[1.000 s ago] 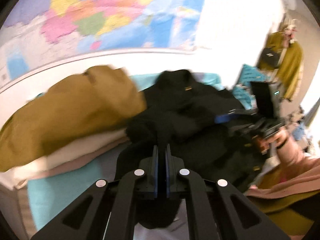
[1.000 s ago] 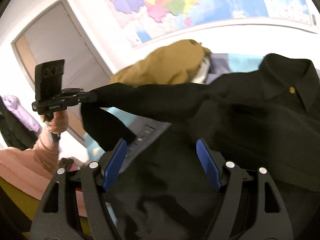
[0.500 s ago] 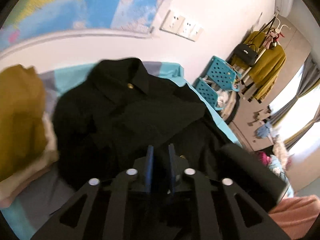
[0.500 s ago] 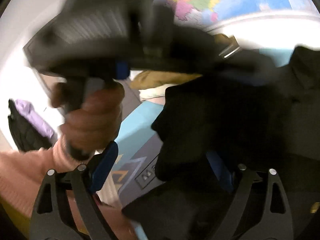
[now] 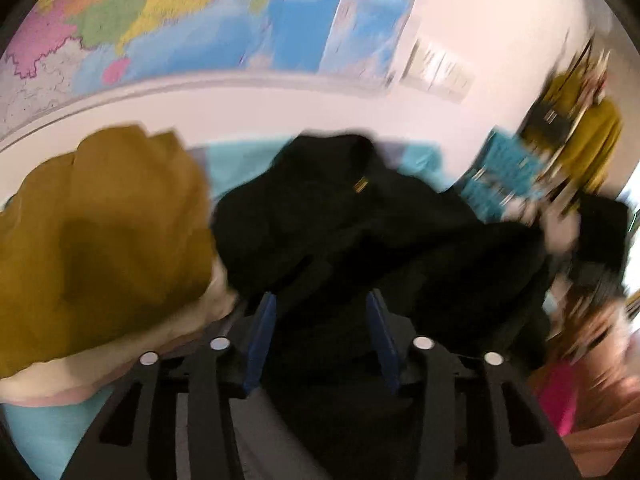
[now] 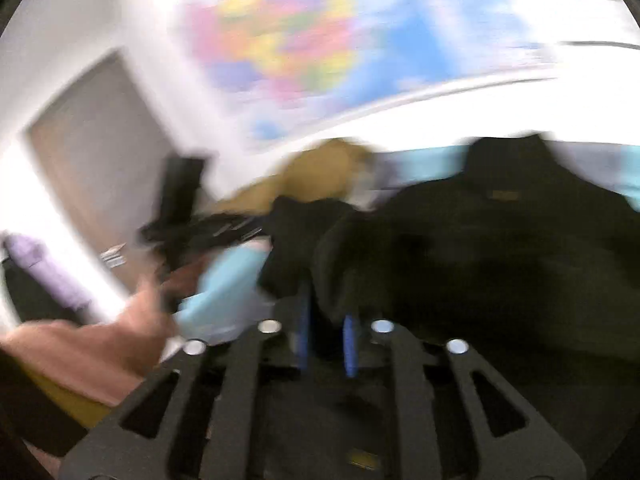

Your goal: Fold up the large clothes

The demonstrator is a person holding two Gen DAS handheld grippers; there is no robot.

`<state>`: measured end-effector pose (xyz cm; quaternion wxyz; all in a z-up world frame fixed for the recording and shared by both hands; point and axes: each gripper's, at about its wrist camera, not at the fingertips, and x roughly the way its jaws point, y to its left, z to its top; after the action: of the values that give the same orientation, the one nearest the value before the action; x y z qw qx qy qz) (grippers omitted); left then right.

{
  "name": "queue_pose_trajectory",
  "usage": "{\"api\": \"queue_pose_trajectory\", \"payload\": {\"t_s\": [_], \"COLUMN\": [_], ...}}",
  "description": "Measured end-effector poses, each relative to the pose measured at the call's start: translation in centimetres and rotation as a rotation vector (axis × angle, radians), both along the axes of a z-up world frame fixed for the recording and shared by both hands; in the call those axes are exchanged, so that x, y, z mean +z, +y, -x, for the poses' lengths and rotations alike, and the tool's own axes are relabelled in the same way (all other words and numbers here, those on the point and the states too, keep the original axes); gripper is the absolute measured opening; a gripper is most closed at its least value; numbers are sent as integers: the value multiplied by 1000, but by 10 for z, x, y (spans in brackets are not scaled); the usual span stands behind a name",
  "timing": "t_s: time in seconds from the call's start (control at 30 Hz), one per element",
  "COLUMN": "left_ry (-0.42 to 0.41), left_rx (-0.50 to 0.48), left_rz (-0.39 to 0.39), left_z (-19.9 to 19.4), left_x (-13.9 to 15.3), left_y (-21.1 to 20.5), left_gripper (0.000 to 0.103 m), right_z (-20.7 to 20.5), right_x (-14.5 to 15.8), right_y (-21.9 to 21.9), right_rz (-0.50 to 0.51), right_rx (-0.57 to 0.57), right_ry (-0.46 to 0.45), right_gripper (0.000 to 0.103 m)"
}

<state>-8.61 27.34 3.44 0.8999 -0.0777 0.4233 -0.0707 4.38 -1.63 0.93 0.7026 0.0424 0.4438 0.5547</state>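
A large black collared garment (image 5: pixel 344 224) lies spread on a light blue and grey surface (image 5: pixel 36 436); it also fills the right wrist view (image 6: pixel 500 248). My left gripper (image 5: pixel 322 336) is open, its blue pads standing apart over the garment's near part. My right gripper (image 6: pixel 326 336) has its pads close together with black fabric between them at the garment's left edge. Both views are blurred by motion.
A mustard garment (image 5: pixel 100 236) on cream and pink folded clothes lies left of the black one; it shows in the right wrist view (image 6: pixel 320 180) too. A map (image 5: pixel 200 24) covers the wall behind. Teal baskets (image 5: pixel 500 176) and hanging clothes stand at the right.
My left gripper has let go and opened, and swung back to the left. My right gripper has gone from wide open to closed on the black fabric.
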Motion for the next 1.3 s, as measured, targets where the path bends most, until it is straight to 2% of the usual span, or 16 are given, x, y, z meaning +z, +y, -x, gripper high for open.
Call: {"api": "queue_pose_trajectory", "payload": {"t_s": [0.03,0.07,0.2,0.33,0.5,0.57,0.63,0.67,0.73,0.83,0.9,0.97,1.03,1.07,1.13,1.3], "left_ry": [37,73,113,19,19,35,16,-3,-37,-45,-23,25,92,93,50,-72], "left_rx": [-2,-6,-42,-97,-153,-152,-150,-145,-129,-147,-178,-214,-210,-216,-226,-201], "left_rz": [-37,-76,-131,-163,-236,-251,-259,-257,-245,-201,-182,-218,-267,-267,-203,-102], "left_z": [-4,-8,-12,-11,-27,-31,-30,-27,-18,-5,0,1,-4,-5,-5,-8], "left_x": [-13,-26,-50,-42,-61,-71,-76,-74,-69,-66,-70,-81,-92,-92,-79,-41], "left_y": [-3,-6,-18,-33,-52,-54,-54,-54,-50,-44,-44,-51,-55,-56,-52,-39], "left_gripper": [42,41,41,51,55,43,25,20,8,8,8,9,10,11,24,37], "right_z": [-10,-20,-31,-10,-4,-8,-8,-10,-18,-38,-58,-73,-80,-84,-87,-79], "right_x": [-6,-18,-42,-43,-70,-82,-82,-75,-49,-12,1,-11,-29,-40,-49,-46], "right_y": [-9,-19,-55,-62,-46,-34,-29,-27,-34,-48,-57,-56,-55,-57,-67,-101], "right_rz": [41,108,183,133,225,268,287,301,292,304,321,437,536,563,523,328], "right_rx": [-26,-63,-199,-190,-153,-140,-119,-110,-122,-169,-195,-188,-214,-224,-256,-287], "right_ry": [27,63,116,86,81,91,42,-9,-90,-225,-260,-275,-271,-245,-197,-101], "right_gripper": [59,72,78,91,93,68,26,18,18,16,16,18,44,48,67,82]}}
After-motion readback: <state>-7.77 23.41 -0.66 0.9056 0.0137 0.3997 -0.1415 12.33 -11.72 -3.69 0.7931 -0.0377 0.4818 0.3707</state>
